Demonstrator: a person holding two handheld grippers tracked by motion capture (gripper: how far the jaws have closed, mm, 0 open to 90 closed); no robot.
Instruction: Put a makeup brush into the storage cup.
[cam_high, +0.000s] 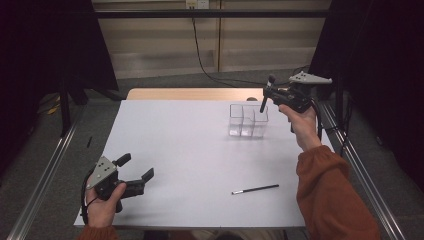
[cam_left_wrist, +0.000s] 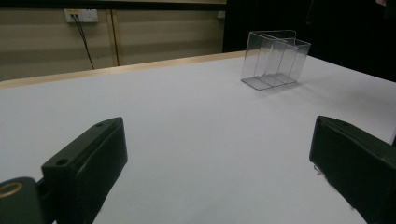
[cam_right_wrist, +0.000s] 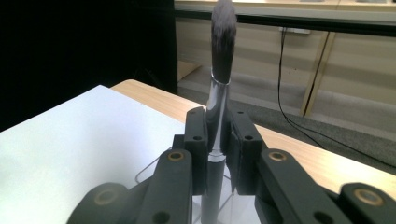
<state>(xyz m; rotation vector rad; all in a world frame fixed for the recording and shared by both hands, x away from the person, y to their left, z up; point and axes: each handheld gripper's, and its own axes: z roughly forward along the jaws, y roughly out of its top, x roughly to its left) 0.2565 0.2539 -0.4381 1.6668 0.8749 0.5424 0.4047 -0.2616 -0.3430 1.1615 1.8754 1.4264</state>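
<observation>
At near-left corner of white table (cam_high: 190, 150), left gripper (cam_high: 137, 172) sits low in person's left hand (cam_high: 102, 205), jaws spread wide, nothing between them; left gripper view has both black jaws far apart over bare tabletop, clear box beyond them. Toward near-centre, thin black brush (cam_high: 255, 189) lies flat on table, apart from everything, pale tip at its left end. Farther back, right of centre, clear plastic organizer (cam_high: 247, 120) stands upright, split into compartments. Over organizer's right side, right gripper (cam_high: 266, 92) held up in right hand (cam_high: 300, 120), orange sleeve (cam_high: 327, 190) below. Jaws nearly closed, clamped on makeup brush (cam_right_wrist: 219, 93) around its shiny metal ferrule; bristles point up, handle end hangs down over organizer's right compartment. Cannot tell whether handle tip is inside compartment or just above rim
</observation>
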